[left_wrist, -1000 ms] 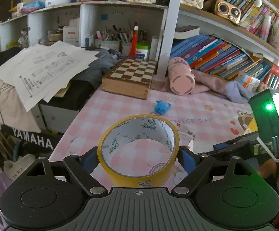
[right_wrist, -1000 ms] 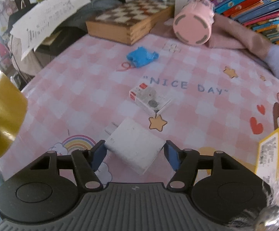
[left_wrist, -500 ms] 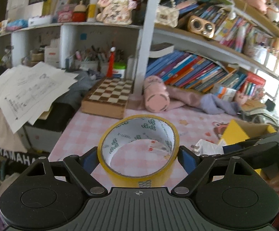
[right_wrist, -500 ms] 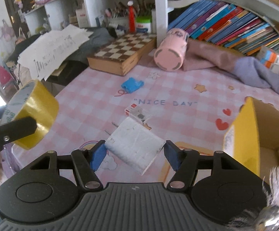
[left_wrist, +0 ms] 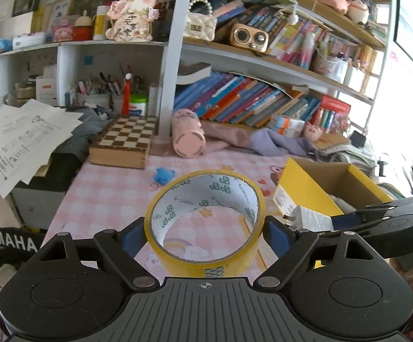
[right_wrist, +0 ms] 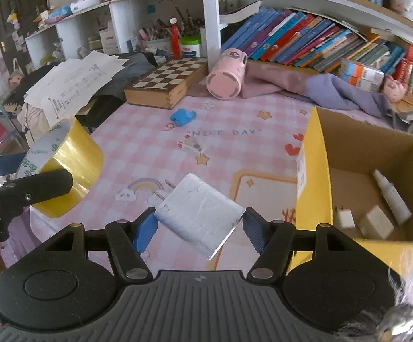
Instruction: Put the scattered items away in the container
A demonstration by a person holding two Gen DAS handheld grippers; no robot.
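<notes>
From the left wrist view, the left gripper (left_wrist: 205,232) has its two blue-padded fingers clamped on either side of a wide yellow roll of packing tape (left_wrist: 205,222), carried clear above the pink checked tablecloth (left_wrist: 112,196). Ahead of the fingertips and off to their right stands the open yellow cardboard box (left_wrist: 300,188); just right of the right finger, the other gripper pokes in with its load.

From the right wrist view, the right gripper (right_wrist: 196,226) grips a flat white plug-in charger block (right_wrist: 199,215) between its pads, tilted, prongs pointing away. The box (right_wrist: 311,176) sits just right of the right finger, with a small white bottle (right_wrist: 391,196) and two small white blocks already inside. Farther ahead, a small blue toy (right_wrist: 183,116) and a small red-and-white packet (right_wrist: 190,145) lie on the cloth.

This looks like the carry stage: both loads are lifted, not yet dropped. Next, I'd say, each must swing right over the box opening, clear the near wall, then let go, one at a time so they don't collide.
</notes>
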